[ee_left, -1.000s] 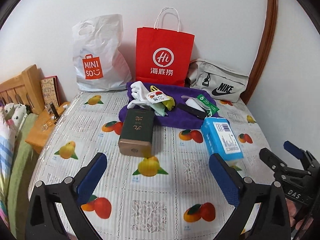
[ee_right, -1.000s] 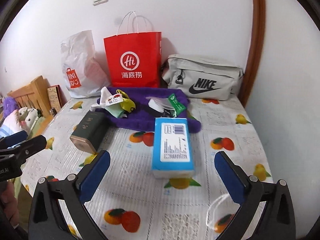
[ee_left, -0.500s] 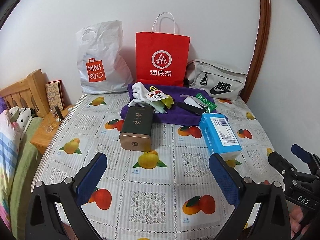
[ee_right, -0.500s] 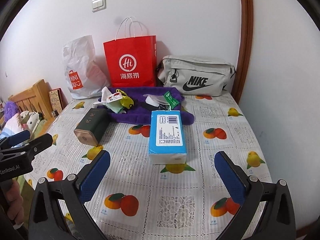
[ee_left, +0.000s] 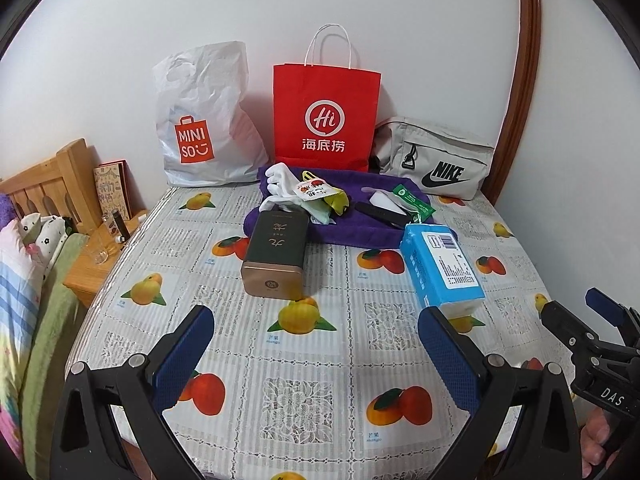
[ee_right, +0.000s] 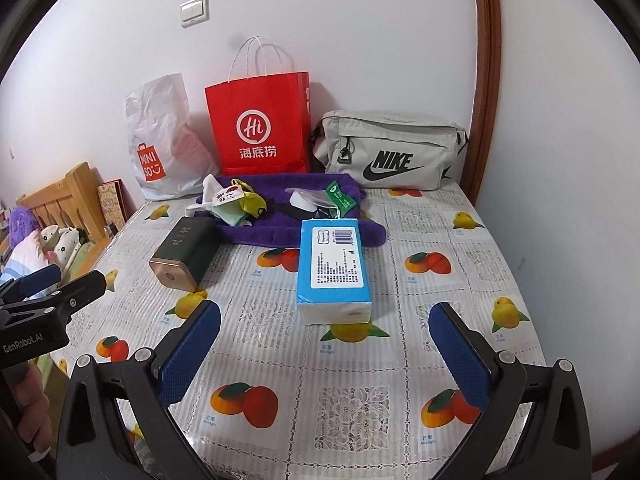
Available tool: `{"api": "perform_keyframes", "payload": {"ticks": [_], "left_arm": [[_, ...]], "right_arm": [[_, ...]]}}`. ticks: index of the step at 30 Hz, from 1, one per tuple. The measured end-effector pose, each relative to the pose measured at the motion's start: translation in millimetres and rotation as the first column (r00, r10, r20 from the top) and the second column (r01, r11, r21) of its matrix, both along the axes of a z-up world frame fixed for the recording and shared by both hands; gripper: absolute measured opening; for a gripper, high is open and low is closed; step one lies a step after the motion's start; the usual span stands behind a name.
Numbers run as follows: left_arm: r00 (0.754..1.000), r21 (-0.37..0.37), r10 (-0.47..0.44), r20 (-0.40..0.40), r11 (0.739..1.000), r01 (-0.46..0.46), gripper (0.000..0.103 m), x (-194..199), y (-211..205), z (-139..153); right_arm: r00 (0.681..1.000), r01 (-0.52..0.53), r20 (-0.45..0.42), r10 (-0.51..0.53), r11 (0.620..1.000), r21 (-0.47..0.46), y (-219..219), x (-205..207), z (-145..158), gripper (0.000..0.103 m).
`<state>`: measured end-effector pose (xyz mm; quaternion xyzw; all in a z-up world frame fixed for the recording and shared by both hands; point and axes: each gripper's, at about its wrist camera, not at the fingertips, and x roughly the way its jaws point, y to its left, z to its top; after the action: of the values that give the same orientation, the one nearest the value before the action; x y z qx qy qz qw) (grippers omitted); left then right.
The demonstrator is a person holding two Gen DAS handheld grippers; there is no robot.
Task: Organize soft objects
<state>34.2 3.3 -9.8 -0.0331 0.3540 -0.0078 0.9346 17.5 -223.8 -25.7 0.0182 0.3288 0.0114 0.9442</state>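
On the far half of the table I see a purple towel spread flat, with the small soft things heaped on it: white gloves, a green sock bundle and some wrapped packets. Just in front of the towel lie a dark tin on its side and a blue tissue pack, well apart from each other. Against the wall stand a white plastic bag, a red paper bag and a grey pouch.

I judge the stage open: the pile on the towel would fit things already gathered there as their resting place, or things laid out and waiting to go into a bag. The pictures do not settle which, so I name no next move.

My left tongs hang low over the near edge, aimed at the tin, blue pads spread wide with nothing between them. My right tongs sit level beside them, pointing at the tissue pack, equally wide and empty. Each tool shows at the edge of the other's view, with a hand gripping the left handle.
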Motion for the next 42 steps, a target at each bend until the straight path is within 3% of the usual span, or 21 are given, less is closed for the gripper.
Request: {"api": "perform_keyframes", "payload": {"ticks": [42], "left_arm": [[1.000,0.003,-0.006,0.000,1.000,0.006,0.103,-0.1,2.5,1.4]], "right_arm": [[1.000,0.006,0.001,-0.006,1.000,0.000,-1.4,-2.5,0.5,0.102]]}}
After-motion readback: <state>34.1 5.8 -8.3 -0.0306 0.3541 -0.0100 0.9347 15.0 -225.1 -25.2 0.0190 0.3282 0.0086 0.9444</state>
